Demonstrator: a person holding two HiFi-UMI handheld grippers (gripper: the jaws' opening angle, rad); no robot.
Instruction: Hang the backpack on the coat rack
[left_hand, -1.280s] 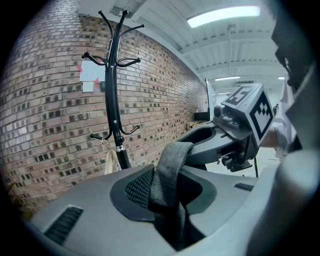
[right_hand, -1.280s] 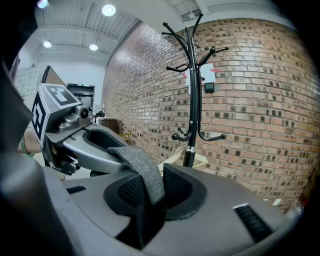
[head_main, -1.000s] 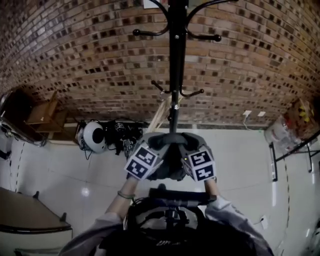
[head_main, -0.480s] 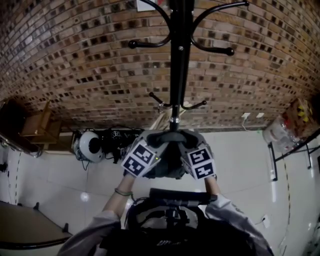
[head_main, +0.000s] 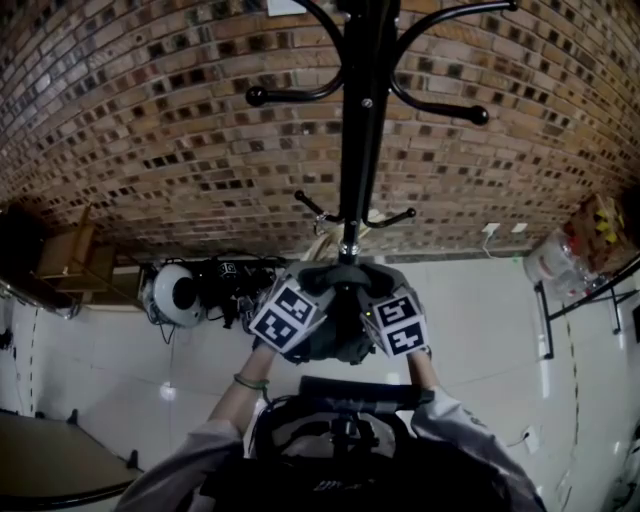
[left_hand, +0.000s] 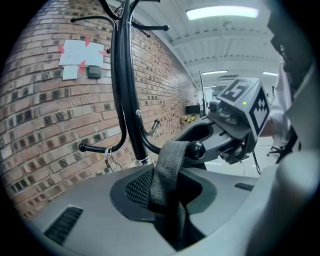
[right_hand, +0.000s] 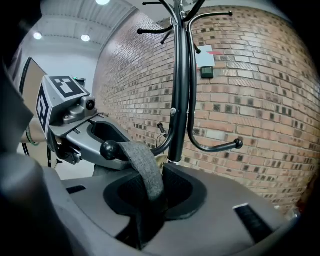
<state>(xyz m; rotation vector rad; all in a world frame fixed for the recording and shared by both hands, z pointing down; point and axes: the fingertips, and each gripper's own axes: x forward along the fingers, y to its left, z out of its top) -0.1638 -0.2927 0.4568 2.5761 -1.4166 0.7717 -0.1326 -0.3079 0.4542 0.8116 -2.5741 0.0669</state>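
Note:
A black coat rack (head_main: 361, 130) stands against the brick wall, and its pole shows in both gripper views (left_hand: 126, 90) (right_hand: 181, 90). My left gripper (head_main: 318, 288) and right gripper (head_main: 372, 288) meet at the pole's lower part. Each is shut on the grey handle strap (head_main: 345, 272) of the dark backpack (head_main: 340, 435), which hangs by my chest. In the left gripper view the strap (left_hand: 167, 170) rises from my jaws and bends over a ball-tipped low hook (left_hand: 195, 149). The right gripper view shows the same strap (right_hand: 145, 170) over that hook tip (right_hand: 109, 149).
A white helmet-like ball (head_main: 175, 292) and black cables (head_main: 228, 272) lie on the floor left of the rack's foot. Wooden pieces (head_main: 62, 258) lean at the far left. A clear bag (head_main: 560, 262) and a black metal frame (head_main: 590, 300) stand right. A dark table corner (head_main: 40, 468) is lower left.
Both grippers have carried the strap forward to the rack, which now looms larger and nearer. The strap has stayed in both grips.

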